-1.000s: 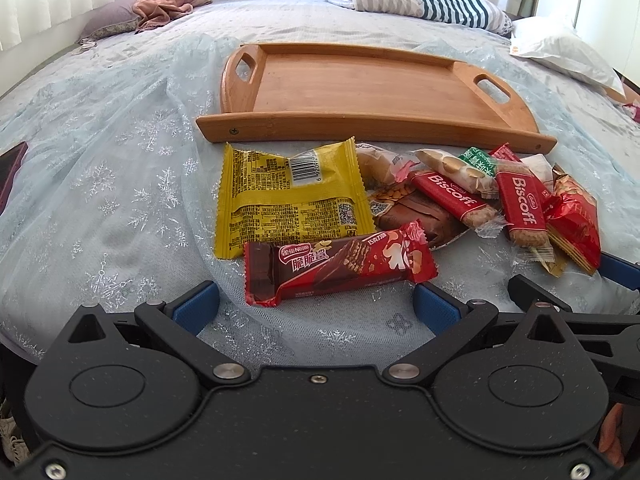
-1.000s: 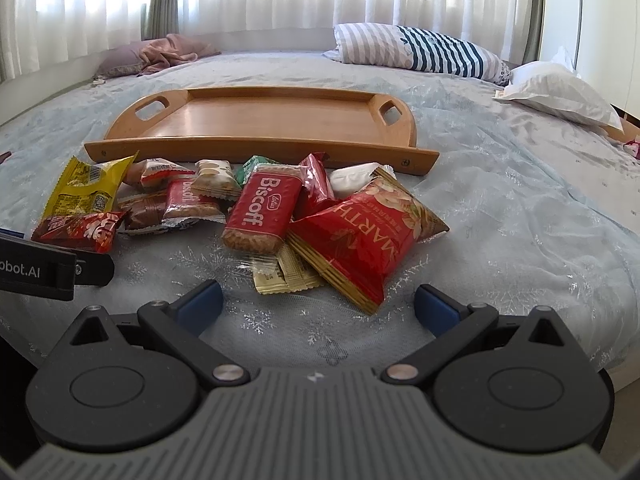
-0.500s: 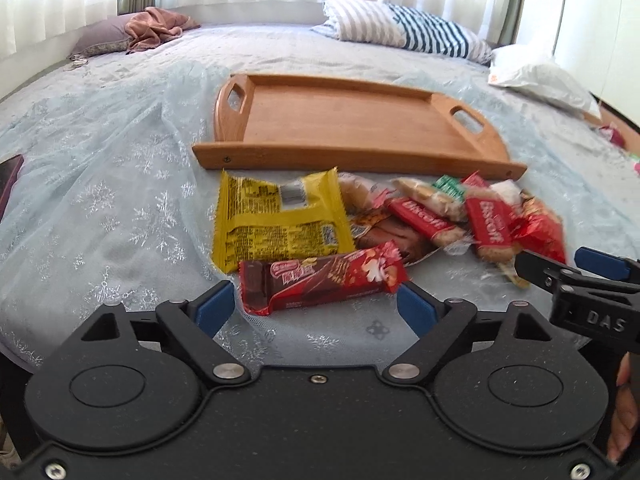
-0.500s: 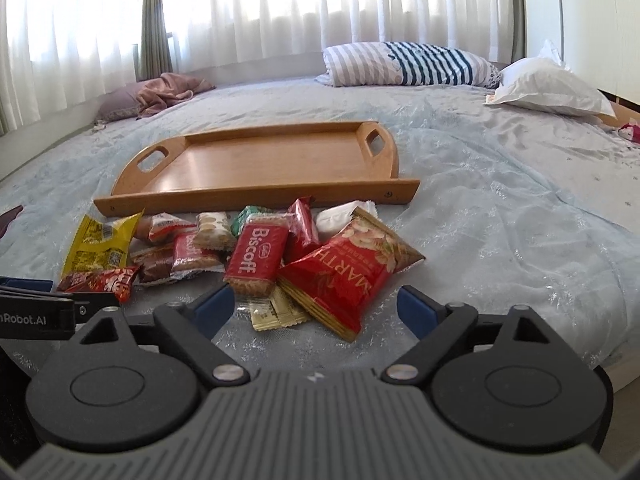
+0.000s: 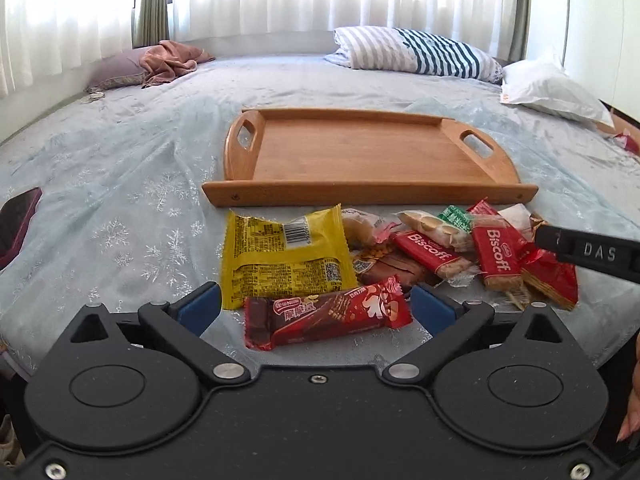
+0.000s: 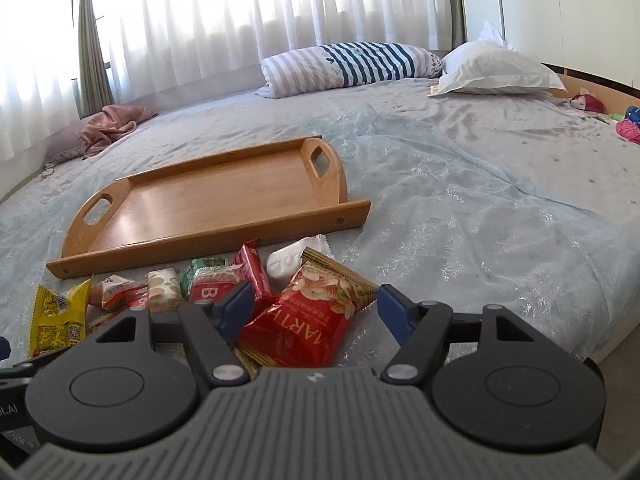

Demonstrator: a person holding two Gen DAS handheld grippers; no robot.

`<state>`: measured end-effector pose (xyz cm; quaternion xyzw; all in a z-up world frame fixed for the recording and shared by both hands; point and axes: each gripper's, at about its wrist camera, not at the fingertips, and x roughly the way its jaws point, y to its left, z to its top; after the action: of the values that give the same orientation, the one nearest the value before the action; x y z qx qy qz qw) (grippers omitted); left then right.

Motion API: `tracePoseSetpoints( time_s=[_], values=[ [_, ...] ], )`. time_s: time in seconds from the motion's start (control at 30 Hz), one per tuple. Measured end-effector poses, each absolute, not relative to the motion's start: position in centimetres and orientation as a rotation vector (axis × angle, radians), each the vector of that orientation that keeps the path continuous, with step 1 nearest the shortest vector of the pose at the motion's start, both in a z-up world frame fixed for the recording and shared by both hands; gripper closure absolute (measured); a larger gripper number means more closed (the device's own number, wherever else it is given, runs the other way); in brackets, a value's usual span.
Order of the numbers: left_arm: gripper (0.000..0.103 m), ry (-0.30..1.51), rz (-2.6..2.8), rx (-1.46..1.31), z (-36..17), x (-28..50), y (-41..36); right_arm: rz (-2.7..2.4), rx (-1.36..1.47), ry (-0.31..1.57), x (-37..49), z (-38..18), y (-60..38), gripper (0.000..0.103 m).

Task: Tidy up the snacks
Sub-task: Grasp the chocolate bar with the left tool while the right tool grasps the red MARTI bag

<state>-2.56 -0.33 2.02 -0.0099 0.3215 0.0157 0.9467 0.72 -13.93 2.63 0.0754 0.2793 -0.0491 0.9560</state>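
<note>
Two Biscoff packs (image 5: 500, 258), one wooden tray (image 5: 360, 152) — left tool (image 5: 316, 306), right tool (image 6: 316, 312), both agape, empty.

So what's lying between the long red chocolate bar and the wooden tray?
In the left wrist view, the yellow packet lies between the red chocolate bar and the wooden tray, barcode side up, with a bare strip of bedspread before the tray.

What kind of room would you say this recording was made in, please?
Most likely a bedroom: the snacks and wooden tray lie on a bed with a pale blue cover, a striped pillow at the far side, and sheer curtains behind.
</note>
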Motion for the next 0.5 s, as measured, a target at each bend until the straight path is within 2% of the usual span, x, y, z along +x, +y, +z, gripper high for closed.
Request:
tracePoseSetpoints(
  time_s=[0.1, 0.17, 0.33, 0.43, 0.47, 0.5],
  values=[
    [0.003, 0.683, 0.029, -0.059, 1.4, -1.9, -0.5, -0.135, 0.143, 0.596, 1.4, 2.3, -13.7, 0.023],
    [0.012, 0.699, 0.03, -0.102, 1.0, -1.7, -0.4, -0.134, 0.145, 0.606, 1.7, 2.0, -13.7, 0.023],
    [0.024, 0.705, 0.029, -0.116, 0.4, -1.7, -0.4, -0.132, 0.15, 0.622, 2.1, 1.6, -13.5, 0.026],
    [0.036, 0.697, 0.021, -0.069, 0.4, -1.9, -0.8, -0.087, 0.181, 0.654, 2.4, 1.1, -13.6, 0.034],
    [0.038, 0.696, 0.014, -0.053, 0.4, -2.0, -1.0, -0.081, 0.186, 0.653, 2.4, 1.0, -13.6, 0.041],
    [0.038, 0.694, 0.01, -0.041, 0.4, -2.0, -1.1, -0.078, 0.183, 0.648, 2.3, 1.0, -13.5, 0.044]
  ],
)
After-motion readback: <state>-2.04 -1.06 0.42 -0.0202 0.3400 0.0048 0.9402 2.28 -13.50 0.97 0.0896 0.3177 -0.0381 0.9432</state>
